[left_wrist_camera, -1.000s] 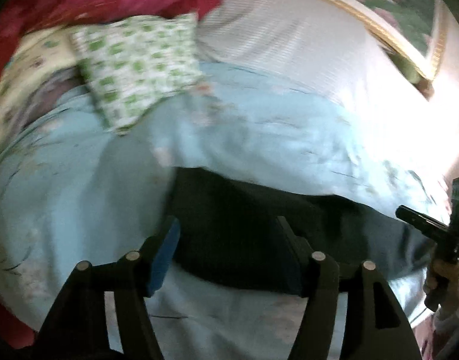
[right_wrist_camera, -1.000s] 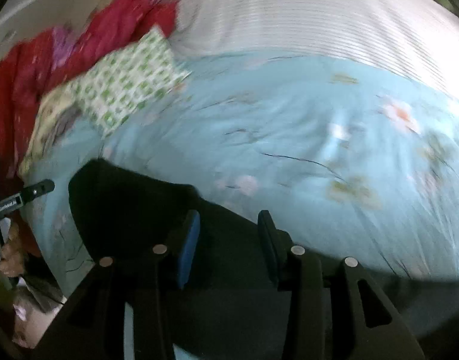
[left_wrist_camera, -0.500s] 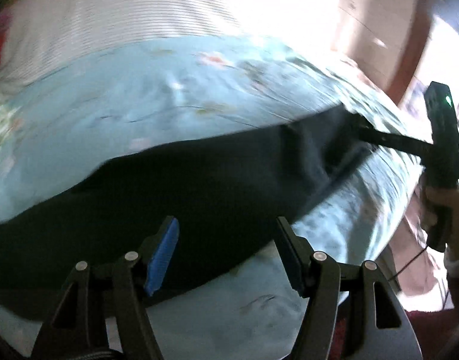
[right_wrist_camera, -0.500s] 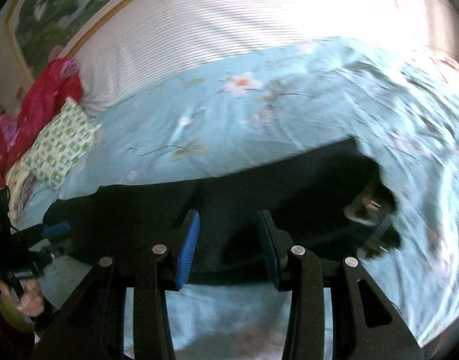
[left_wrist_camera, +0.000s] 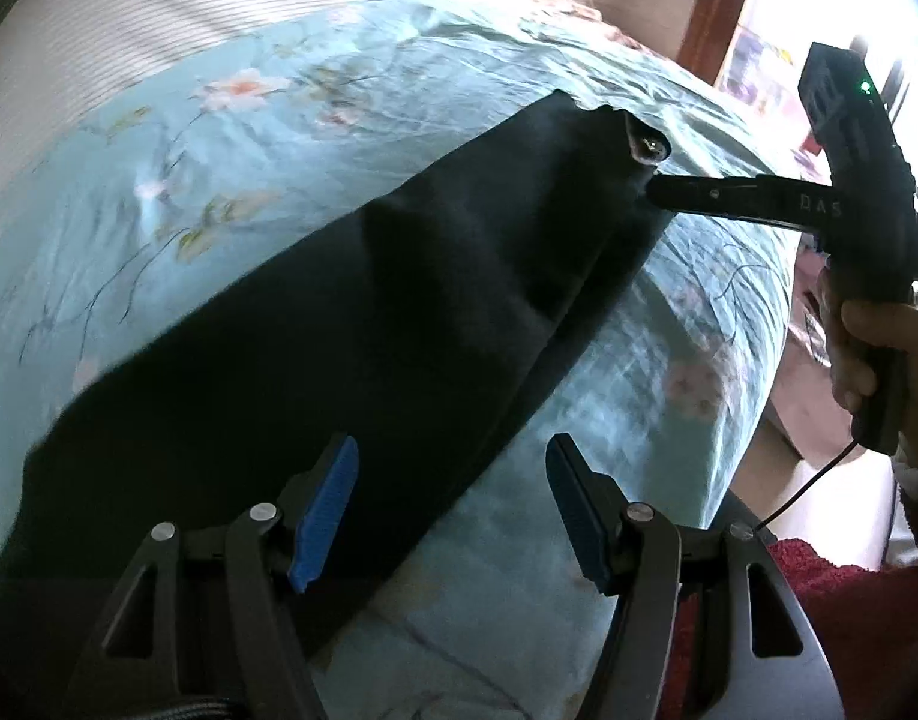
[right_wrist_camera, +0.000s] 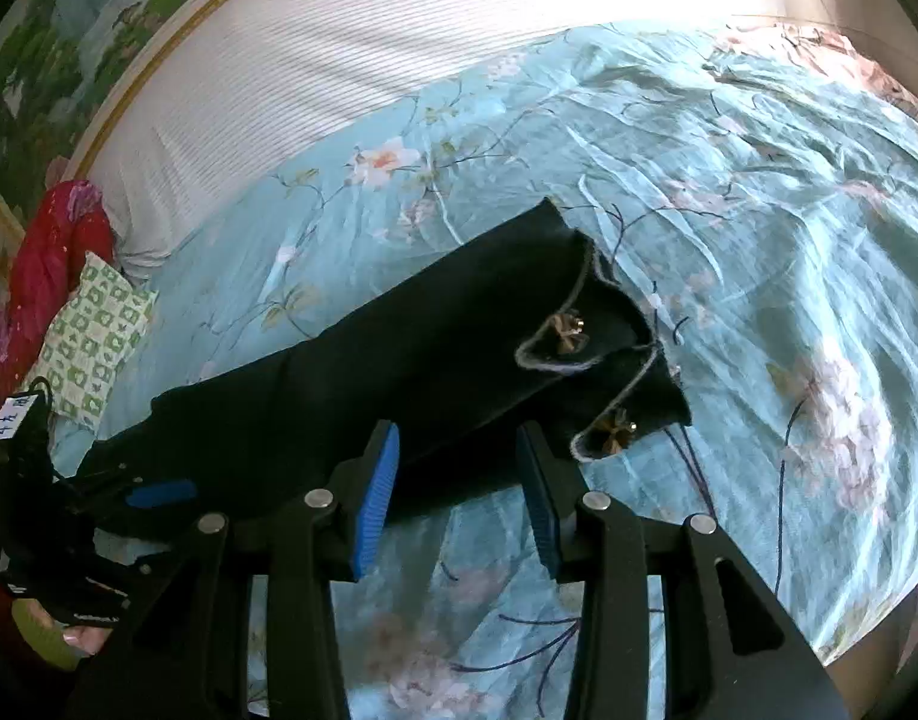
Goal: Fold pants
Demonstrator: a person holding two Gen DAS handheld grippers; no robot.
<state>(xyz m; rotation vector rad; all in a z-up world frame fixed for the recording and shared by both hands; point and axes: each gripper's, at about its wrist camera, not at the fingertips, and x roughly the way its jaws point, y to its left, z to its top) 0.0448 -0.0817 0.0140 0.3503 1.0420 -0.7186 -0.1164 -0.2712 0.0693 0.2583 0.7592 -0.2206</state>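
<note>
Dark pants [left_wrist_camera: 363, 324] lie stretched out flat across a light blue flowered bedspread [left_wrist_camera: 177, 138]. In the right wrist view the pants [right_wrist_camera: 399, 354] end in cuffs with grey stitching and small bows. My left gripper [left_wrist_camera: 450, 504] is open, its blue pads over the pants' near edge. My right gripper [right_wrist_camera: 456, 489] is open and empty, just above the near edge by the cuffs. It also shows in the left wrist view [left_wrist_camera: 657, 189], its tips at the cuff end.
A white striped sheet [right_wrist_camera: 363, 60] covers the far side of the bed. A green-patterned pillow [right_wrist_camera: 96, 336] and red bedding [right_wrist_camera: 57, 234] lie at the far left. The bed's edge drops off at the right [left_wrist_camera: 753, 420].
Both views have swung from the pillow end to the cuff end of the pants. The right gripper has moved along the pants to the cuffs. Both grippers stayed open.
</note>
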